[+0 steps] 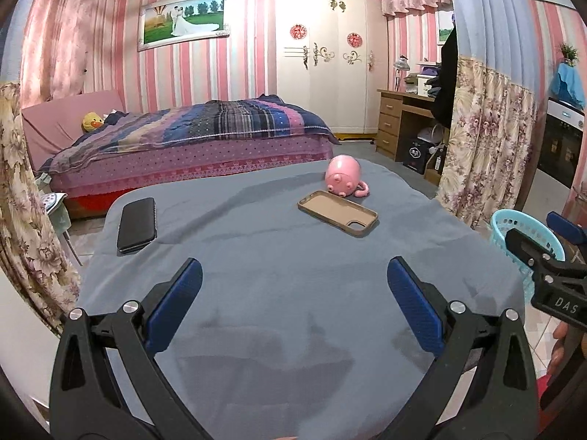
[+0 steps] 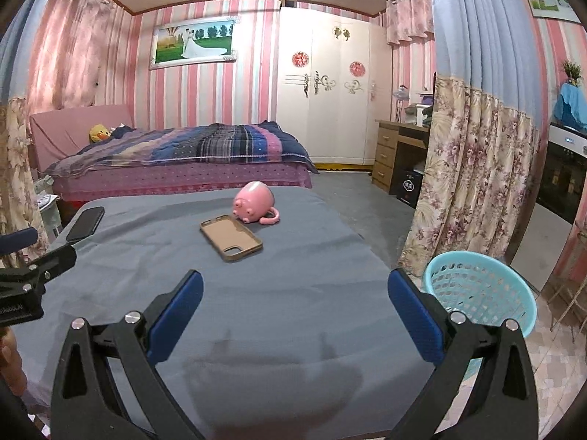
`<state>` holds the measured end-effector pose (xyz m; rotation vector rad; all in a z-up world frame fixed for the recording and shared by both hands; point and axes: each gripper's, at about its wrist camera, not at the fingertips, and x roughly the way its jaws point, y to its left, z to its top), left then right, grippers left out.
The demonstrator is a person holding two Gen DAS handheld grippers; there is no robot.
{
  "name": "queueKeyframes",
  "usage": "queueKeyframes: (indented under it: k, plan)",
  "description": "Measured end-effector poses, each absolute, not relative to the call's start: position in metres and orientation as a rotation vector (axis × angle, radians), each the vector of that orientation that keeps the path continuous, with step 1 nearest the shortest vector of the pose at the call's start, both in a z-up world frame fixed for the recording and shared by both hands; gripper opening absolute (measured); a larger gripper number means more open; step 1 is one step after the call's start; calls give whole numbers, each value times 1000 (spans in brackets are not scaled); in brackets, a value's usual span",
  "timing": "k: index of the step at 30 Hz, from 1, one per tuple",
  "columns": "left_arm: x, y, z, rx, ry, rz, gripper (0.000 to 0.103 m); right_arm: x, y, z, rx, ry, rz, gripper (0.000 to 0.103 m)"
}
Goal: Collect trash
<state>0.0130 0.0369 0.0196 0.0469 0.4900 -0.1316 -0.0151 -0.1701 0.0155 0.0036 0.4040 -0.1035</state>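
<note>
A table under a grey-blue cloth (image 1: 279,278) (image 2: 293,293) carries a tan phone case (image 1: 337,213) (image 2: 231,238), a pink pig-shaped mug (image 1: 344,176) (image 2: 255,202) lying on its side just behind the case, and a black phone (image 1: 137,224) (image 2: 85,223) at the far left edge. A turquoise mesh basket (image 2: 478,289) (image 1: 524,234) stands beside the table's right edge. My left gripper (image 1: 293,304) hovers open over the near cloth, empty. My right gripper (image 2: 295,315) is open and empty too, near the right side. No loose trash shows on the cloth.
A bed (image 1: 198,139) with a striped quilt lies behind the table. A white wardrobe (image 1: 326,66), a wooden desk (image 1: 403,121) and floral curtains (image 2: 473,168) stand to the right. A dark appliance (image 2: 561,172) is at the far right.
</note>
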Motion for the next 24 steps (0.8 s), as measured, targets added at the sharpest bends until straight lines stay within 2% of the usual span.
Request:
queueKeyframes:
  k: [24]
  plan:
    - [9,26,18,55,483,-145,98,-17,-176,15,-2,392,-93,98]
